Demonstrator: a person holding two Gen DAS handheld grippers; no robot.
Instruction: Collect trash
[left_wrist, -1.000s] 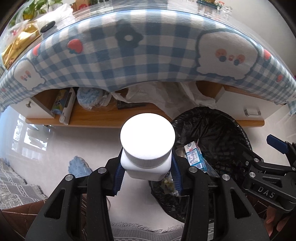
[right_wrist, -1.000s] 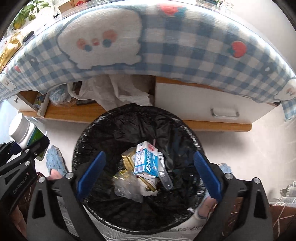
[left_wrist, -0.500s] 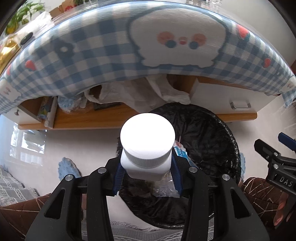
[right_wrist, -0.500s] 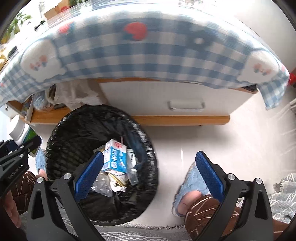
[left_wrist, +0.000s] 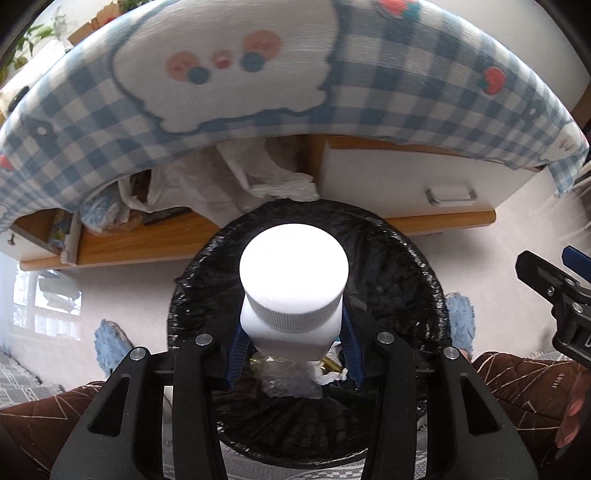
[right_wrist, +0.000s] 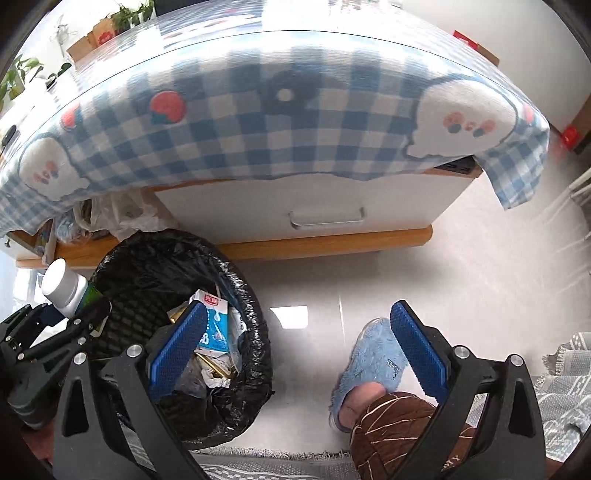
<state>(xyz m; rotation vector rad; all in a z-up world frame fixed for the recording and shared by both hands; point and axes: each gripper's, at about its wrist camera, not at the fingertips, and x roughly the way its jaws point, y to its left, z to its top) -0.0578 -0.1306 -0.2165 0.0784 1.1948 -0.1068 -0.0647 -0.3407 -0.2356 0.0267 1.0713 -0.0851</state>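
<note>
My left gripper (left_wrist: 293, 345) is shut on a white plastic bottle (left_wrist: 291, 295) with a ribbed white cap. It holds the bottle above the mouth of a round bin lined with a black bag (left_wrist: 399, 266). The right wrist view shows the same bottle (right_wrist: 64, 286), with a green label, over the bin's left rim (right_wrist: 255, 306). Inside the bin lie a blue milk carton (right_wrist: 214, 325) and crumpled wrappers. My right gripper (right_wrist: 295, 347) is open and empty, to the right of the bin over the floor.
A low table with a blue checked cloth (right_wrist: 277, 122) stands behind the bin, with a white drawer (right_wrist: 325, 218) and a wooden shelf holding bags (left_wrist: 229, 184). The person's blue slipper (right_wrist: 373, 354) and brown trouser legs are by the bin. A grey rug (right_wrist: 569, 369) lies at the right.
My left gripper has carried the bottle rightward from beside the bin to over its mouth. My right gripper has swung right, away from over the bin, and stays open.
</note>
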